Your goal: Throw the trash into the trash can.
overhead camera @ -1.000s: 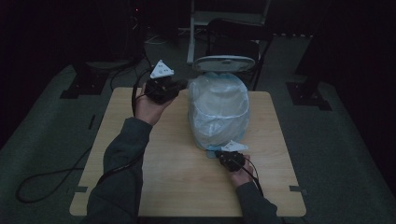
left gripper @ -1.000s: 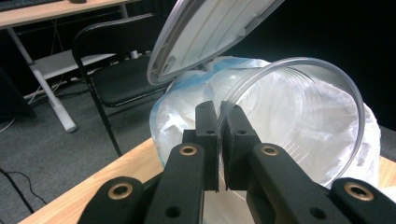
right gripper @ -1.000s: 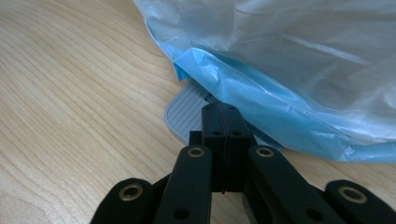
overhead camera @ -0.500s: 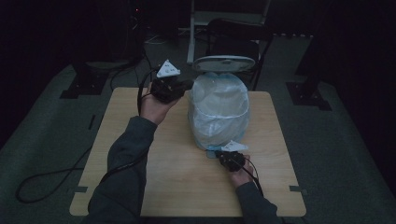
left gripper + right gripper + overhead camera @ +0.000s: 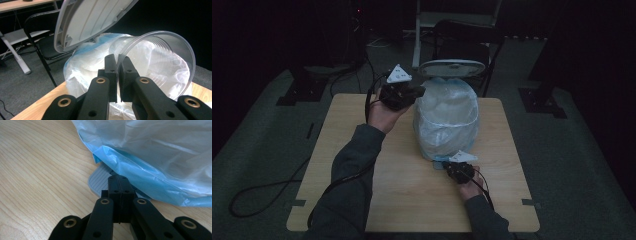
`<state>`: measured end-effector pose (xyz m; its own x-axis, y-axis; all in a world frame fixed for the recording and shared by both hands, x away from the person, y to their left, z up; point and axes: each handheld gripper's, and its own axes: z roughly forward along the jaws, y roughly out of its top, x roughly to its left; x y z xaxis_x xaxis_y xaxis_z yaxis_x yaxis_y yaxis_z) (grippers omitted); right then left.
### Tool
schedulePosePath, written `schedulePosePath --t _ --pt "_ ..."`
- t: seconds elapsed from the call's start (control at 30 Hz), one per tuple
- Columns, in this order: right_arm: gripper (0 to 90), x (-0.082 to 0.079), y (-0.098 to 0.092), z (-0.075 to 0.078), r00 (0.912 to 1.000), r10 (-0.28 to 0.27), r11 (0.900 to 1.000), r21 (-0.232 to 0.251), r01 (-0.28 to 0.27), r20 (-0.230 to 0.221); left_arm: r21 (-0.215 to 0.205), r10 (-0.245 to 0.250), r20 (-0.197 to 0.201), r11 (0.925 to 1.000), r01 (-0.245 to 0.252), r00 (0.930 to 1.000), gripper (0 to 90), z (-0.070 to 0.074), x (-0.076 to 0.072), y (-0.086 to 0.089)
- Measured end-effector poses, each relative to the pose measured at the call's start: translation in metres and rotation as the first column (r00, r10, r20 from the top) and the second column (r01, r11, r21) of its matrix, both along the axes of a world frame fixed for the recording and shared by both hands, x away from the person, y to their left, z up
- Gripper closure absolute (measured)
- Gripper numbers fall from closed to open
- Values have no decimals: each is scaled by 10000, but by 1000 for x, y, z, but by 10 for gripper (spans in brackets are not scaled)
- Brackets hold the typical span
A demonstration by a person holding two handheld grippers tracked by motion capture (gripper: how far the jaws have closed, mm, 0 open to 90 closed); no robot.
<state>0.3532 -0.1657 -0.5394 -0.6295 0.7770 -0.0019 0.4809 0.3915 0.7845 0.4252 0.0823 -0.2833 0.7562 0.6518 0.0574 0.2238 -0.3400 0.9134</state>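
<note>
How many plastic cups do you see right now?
1: a clear plastic cup, its rim pinched in the left gripper above the open, bag-lined bin. Others may lie hidden inside the bag.

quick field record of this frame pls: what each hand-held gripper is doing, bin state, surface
surface: wooden table
bin: small pedal bin lined with a blue-white plastic bag, lid up
left hand-held gripper: shut on the rim of a clear plastic cup, cup tipped on its side above the bin's open top
right hand-held gripper: shut with nothing between the jaws, tips on the grey pedal at the bin's foot
likely next: cup dropped into the bag
</note>
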Motion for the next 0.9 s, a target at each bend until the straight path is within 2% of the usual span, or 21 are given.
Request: schedulePosePath --t 0.9 --pt "900 0 0 0 10000 10 10000 16 -10 -3 -51 -149 19 9999 149 9999 872 3 1 -9"
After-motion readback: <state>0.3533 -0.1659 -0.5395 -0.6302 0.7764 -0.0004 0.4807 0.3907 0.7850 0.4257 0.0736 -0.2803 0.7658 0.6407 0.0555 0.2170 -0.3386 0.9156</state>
